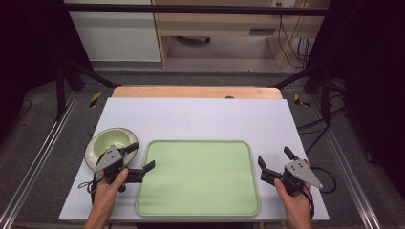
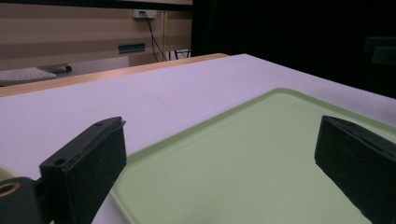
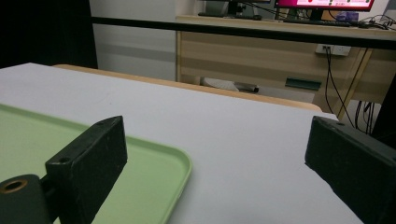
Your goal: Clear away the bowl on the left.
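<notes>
High view shows my two hands low at the near edge of the tabletop (image 1: 200, 114), one on each side of the green tray (image 1: 198, 179). My left gripper (image 1: 143, 156) sits just by the tray's left rim, and my right gripper (image 1: 276, 159) sits just off its right rim. I think I hold them like this — one each side — so I am ready to work with the tray. That is only my guess.

My left jaws are wide open and hold nothing. My right jaws are wide open too, with nothing in them.

The tray lies flat in the middle of the near half of the tabletop, and it has nothing on it. A bowl (image 1: 112, 143) stands just left of the tray, right behind my left gripper. It looks green inside, and I see nothing in it.

The left gripper view looks across the tray (image 2: 243, 154) from low down. One jaw is over the white tabletop and the other is over the tray, so the rim runs between them. The high view does not make that so plain.

The right gripper view shows the tray's corner (image 3: 154, 177) by one jaw — the other jaw is over bare tabletop. It also shows a desk (image 3: 280, 51) far off.
</notes>
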### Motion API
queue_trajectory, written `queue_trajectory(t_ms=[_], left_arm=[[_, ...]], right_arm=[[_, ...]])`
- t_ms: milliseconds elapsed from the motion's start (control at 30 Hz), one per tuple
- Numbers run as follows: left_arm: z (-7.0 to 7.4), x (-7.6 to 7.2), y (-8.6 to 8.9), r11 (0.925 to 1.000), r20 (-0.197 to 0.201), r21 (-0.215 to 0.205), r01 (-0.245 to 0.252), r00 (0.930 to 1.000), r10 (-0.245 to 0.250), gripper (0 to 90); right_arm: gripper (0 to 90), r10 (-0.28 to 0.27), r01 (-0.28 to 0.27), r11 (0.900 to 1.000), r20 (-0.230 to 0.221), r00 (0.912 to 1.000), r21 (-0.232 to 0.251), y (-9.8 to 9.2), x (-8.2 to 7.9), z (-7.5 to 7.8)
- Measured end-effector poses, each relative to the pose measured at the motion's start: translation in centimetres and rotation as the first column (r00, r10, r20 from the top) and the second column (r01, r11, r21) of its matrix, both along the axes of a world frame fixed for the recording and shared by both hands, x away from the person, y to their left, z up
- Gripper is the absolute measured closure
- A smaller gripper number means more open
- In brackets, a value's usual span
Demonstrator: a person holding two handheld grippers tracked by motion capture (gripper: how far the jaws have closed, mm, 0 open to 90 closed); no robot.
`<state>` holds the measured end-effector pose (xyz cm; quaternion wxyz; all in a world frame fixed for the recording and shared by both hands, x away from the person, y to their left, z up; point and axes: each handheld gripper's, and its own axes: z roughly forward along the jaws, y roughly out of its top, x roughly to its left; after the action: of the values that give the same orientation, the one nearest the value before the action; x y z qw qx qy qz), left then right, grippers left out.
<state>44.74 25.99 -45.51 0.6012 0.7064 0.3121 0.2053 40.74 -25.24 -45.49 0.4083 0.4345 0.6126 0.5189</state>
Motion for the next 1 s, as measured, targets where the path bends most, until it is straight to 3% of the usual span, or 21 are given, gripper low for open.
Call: queue_trajectory(t_ms=[367,600,633,767,1000], left_arm=[[0.4,-0.1,0.1,1.0000,0.010,-0.001,-0.001,1.0000,0.001,2.2],[0.7,-0.1,0.5,0.9992,0.012,-0.039,-0.008,0.9999,0.009,2.2],[1.0,-0.2,0.8,0.9962,0.010,-0.085,-0.019,0.9998,0.020,2.1],[1.4,0.0,1.3,0.9972,0.023,-0.059,-0.046,0.9986,0.048,2.2],[2.4,0.0,3.1,0.9924,0.036,-0.072,-0.100,0.9940,0.103,2.2]], right_arm=[[4.7,0.008,-0.008,1.000,-0.008,0.9999,0.027,-0.1,0.0,0.1],[2.5,0.035,-0.035,0.999,-0.005,0.9994,0.041,0.1,0.0,0.1],[2.4,0.036,-0.036,0.998,-0.005,0.9993,0.042,0.1,0.0,0.1],[2.5,0.038,-0.038,0.998,-0.005,0.9993,0.043,0.1,0.1,0.1],[4.7,0.036,-0.035,0.998,-0.009,0.9993,0.050,0.4,0.2,0.1]])
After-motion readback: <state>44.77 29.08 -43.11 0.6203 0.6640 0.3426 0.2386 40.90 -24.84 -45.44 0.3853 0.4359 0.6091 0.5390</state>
